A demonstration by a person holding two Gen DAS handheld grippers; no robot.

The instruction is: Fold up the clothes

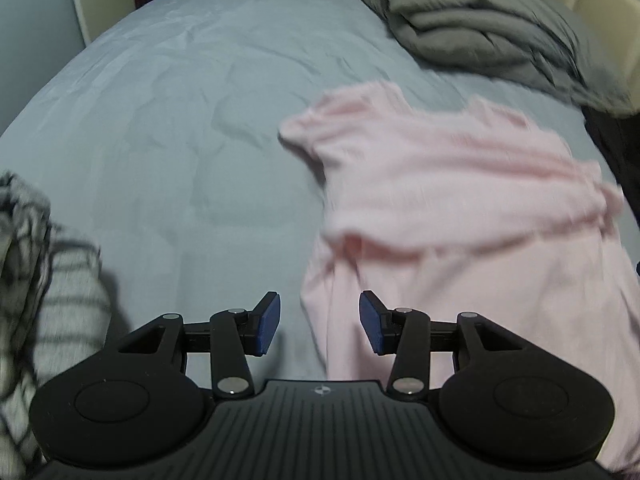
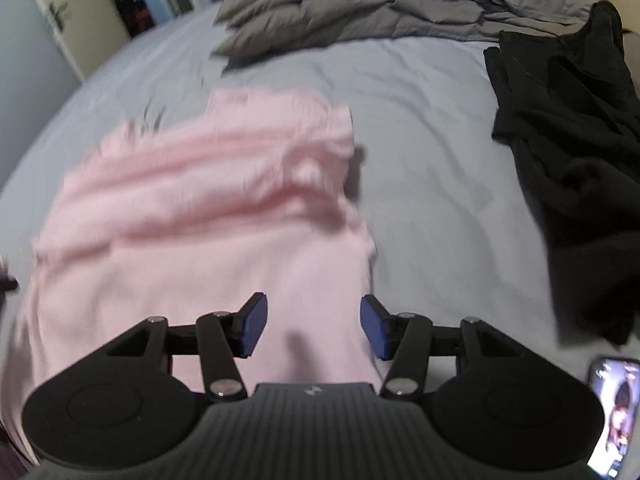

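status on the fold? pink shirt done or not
Not done. The pink shirt lies spread and rumpled on the bed, no clear fold. Left gripper and right gripper are open and empty. The black clothes and checked garment remain in unfolded heaps.

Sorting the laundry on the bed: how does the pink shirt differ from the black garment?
The pink shirt is pale and spread fairly flat; the black garment is dark and bunched in a heap. The shirt lies right before both open grippers, the black garment off to the right side. Both rest unfolded on the grey sheet.
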